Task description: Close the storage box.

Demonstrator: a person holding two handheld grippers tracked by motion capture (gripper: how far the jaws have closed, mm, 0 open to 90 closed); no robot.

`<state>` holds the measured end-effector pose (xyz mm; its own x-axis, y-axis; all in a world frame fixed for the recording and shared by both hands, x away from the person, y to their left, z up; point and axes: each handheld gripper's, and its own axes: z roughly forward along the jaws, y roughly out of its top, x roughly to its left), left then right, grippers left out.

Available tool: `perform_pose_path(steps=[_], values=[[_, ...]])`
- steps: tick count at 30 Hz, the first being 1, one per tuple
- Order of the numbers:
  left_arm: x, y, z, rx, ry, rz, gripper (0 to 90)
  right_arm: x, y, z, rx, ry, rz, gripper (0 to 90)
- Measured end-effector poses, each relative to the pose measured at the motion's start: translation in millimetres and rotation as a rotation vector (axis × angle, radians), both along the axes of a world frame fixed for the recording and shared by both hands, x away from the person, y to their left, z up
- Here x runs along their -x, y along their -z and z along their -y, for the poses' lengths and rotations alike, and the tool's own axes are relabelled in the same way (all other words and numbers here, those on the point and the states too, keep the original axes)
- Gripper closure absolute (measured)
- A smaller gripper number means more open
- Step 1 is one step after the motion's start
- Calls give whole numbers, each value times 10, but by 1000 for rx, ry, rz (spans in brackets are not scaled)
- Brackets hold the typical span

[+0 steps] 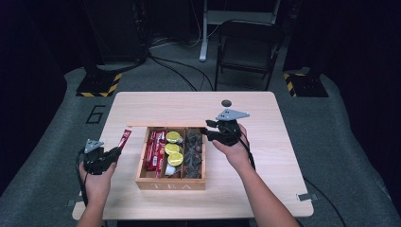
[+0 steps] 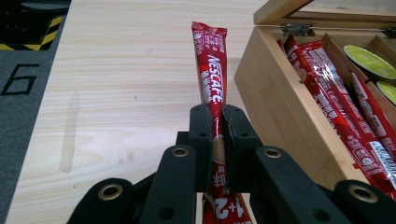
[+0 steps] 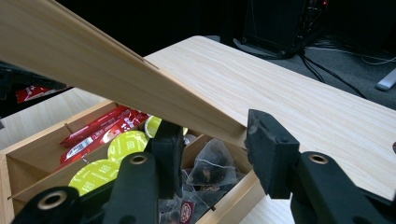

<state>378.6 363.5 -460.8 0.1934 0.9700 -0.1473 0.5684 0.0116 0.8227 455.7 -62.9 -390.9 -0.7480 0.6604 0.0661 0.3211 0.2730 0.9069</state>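
Sachet (image 2: 211, 65) of Nescafé is sitting clamped in your L gripper (image 1: 112, 154), long axis aiming 1 o'clock; tea box (image 1: 170, 183) is lying at 3 o'clock. R gripper (image 1: 211, 133), jaws apart, is straddling lid (image 3: 116, 79).

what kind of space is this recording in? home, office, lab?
Most likely a lab or recording studio, not a home. A lone wooden table stands on grey floor covering among dark surroundings, hazard-striped stand bases flank it, cables run across the floor, and a floor number 6 marks the station.
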Motion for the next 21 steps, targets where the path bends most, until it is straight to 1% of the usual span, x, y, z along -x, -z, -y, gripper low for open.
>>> perform_pose_path(steps=[1,5,9,11,12,13,15,17,18,19,21], values=[[5,-6,-17,0,2,-8,826,0,0,0,0,0,0,567],[5,-2,-44,6,-9,1,826,-1,1,7,6,-6,4,567],[10,-1,-69,6,-16,-4,826,0,1,6,6,-5,5,568],[7,8,-79,5,-16,0,826,0,1,6,6,-6,5,568],[9,13,-79,7,-15,-9,826,-1,2,6,6,-6,5,568],[-1,27,-83,-1,-14,-4,826,1,1,2,2,-1,3,568],[-9,57,-87,-7,-11,-21,826,2,2,0,0,1,2,567],[-25,91,-92,-15,-15,-18,826,0,3,6,6,-5,6,568],[-26,103,-101,-16,-14,-32,826,0,3,6,6,-5,6,568],[-38,126,-111,-20,-18,-28,826,0,3,6,5,-5,7,568],[-49,163,-134,-28,-25,-41,826,3,2,0,1,1,2,567]])
